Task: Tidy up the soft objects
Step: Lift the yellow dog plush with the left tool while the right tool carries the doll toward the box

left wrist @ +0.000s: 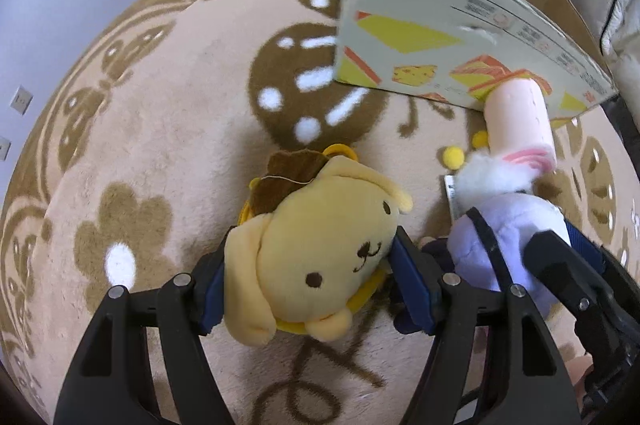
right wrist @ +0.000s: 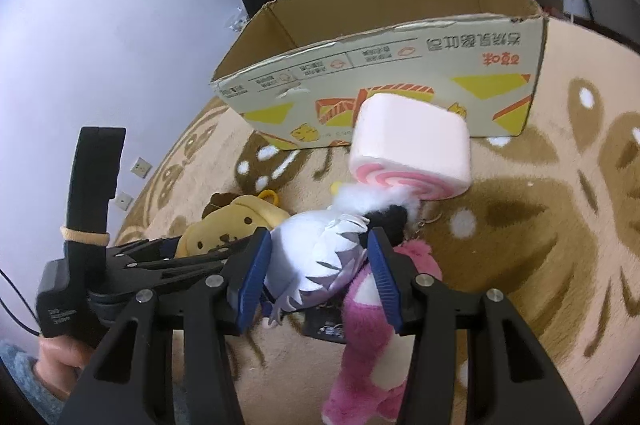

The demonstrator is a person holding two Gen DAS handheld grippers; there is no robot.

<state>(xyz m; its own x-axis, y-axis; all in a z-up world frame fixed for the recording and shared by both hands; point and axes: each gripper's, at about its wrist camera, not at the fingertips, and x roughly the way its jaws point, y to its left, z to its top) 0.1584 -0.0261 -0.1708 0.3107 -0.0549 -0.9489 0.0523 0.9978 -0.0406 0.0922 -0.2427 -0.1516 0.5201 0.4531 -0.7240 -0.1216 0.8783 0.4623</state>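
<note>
We see the left gripper clamped on a yellow plush dog head; the right gripper seemingly clamped on a white-and-lavender plush doll.

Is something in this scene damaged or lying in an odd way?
Yes. The cardboard box has a torn, ragged top edge on its front wall, and its print reads upside down. The pink swirl-roll plush leans against that wall, outside the box. Nothing is spilled.

Left gripper clamped — right gripper too (both angled down).
</note>
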